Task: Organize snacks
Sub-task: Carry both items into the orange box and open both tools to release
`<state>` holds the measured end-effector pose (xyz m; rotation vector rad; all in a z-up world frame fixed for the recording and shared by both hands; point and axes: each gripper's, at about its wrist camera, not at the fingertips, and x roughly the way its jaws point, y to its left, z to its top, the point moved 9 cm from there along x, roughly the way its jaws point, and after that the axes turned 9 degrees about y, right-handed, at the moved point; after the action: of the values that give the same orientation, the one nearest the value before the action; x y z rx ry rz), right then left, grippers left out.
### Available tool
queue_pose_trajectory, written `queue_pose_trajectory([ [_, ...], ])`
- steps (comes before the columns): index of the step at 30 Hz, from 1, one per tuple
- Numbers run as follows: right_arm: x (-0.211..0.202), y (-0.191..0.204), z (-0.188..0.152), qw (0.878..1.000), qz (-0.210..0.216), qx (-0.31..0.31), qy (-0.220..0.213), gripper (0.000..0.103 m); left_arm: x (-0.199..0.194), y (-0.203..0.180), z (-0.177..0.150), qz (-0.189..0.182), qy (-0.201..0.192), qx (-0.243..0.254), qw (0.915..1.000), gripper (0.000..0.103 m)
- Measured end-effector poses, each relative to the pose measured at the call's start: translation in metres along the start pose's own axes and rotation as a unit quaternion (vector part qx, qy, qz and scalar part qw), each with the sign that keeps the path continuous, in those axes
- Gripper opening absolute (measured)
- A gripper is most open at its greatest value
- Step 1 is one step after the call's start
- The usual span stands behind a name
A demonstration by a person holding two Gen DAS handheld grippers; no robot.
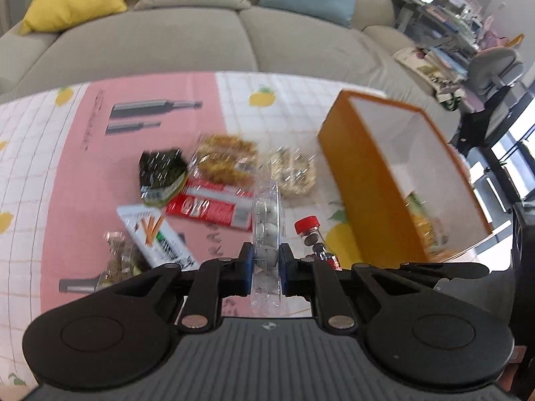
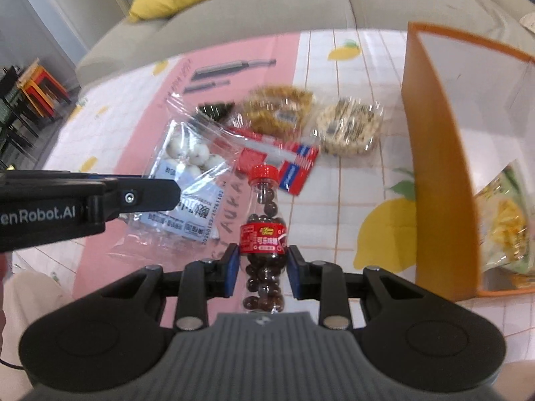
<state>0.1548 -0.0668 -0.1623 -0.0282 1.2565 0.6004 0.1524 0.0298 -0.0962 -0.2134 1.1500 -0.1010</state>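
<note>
My left gripper is shut on a clear bag of white round candies, seen edge-on and lifted off the table; in the right wrist view that bag hangs from the left gripper's fingers. My right gripper is shut on a small red-capped bottle of dark candy balls, which also shows in the left wrist view. An orange box stands open at the right, holding a yellow-green snack bag.
More snacks lie on the pink and lemon-print tablecloth: a dark seaweed pack, a red pack, a white-orange pack, two clear trays of pastries. A beige sofa runs behind the table.
</note>
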Motion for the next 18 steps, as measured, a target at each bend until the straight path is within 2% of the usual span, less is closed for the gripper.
queue_pose_trajectory([
  [6,-0.050,-0.015,0.014,0.999,0.002,-0.008,-0.043,0.028,-0.024,-0.040,0.031,-0.020,-0.030,0.039,0.9986,0.016],
  [11,-0.093,-0.051,0.030,0.998,-0.001,0.003,-0.070,0.028,-0.028,-0.084,0.057,-0.045,-0.041,0.078,0.9951,0.016],
  [15,-0.115,-0.095,0.039,0.997,-0.012,0.031,-0.074,0.029,-0.014,-0.120,0.074,-0.059,-0.038,0.108,0.9917,0.016],
  [18,-0.122,-0.129,0.043,0.995,-0.048,0.040,-0.073,0.029,0.006,-0.144,0.083,-0.061,-0.022,0.129,0.9896,0.016],
])
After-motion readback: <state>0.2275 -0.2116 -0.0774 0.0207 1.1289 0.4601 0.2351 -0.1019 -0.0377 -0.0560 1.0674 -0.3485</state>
